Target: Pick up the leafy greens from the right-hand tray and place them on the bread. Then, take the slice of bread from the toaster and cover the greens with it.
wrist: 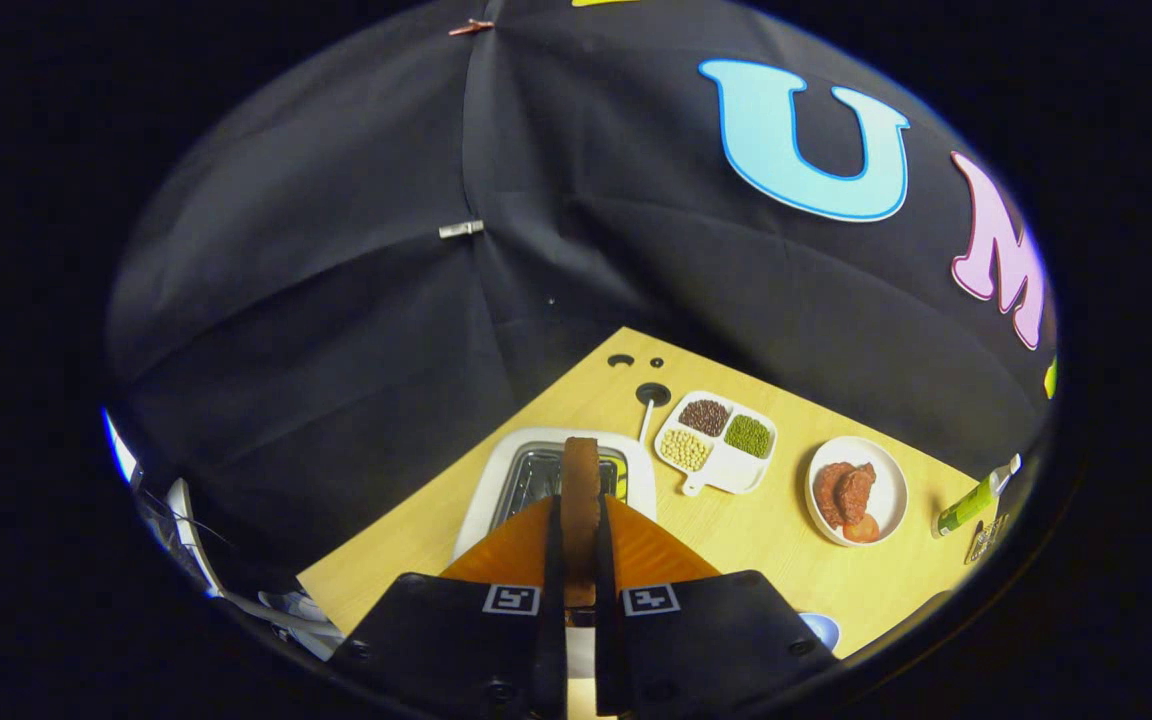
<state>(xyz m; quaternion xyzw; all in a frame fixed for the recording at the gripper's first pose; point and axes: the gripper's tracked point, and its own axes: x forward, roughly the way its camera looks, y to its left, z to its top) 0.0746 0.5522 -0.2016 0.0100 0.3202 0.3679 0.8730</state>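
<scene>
Pale wooden tabletop (756, 540) below, gripper (581, 520) clamped edge-on on the brown bread slice (581, 480), held up over the white toaster with metal slot (496, 480); thin-edge grip, so any tilt could let it slip or snag before reaching the greens.

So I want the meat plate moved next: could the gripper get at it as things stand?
Probably not yet. The gripper is shut on the bread slice above the toaster. The way to the meat plate, beyond the fingers and beside the compartment dish, looks free.
</scene>
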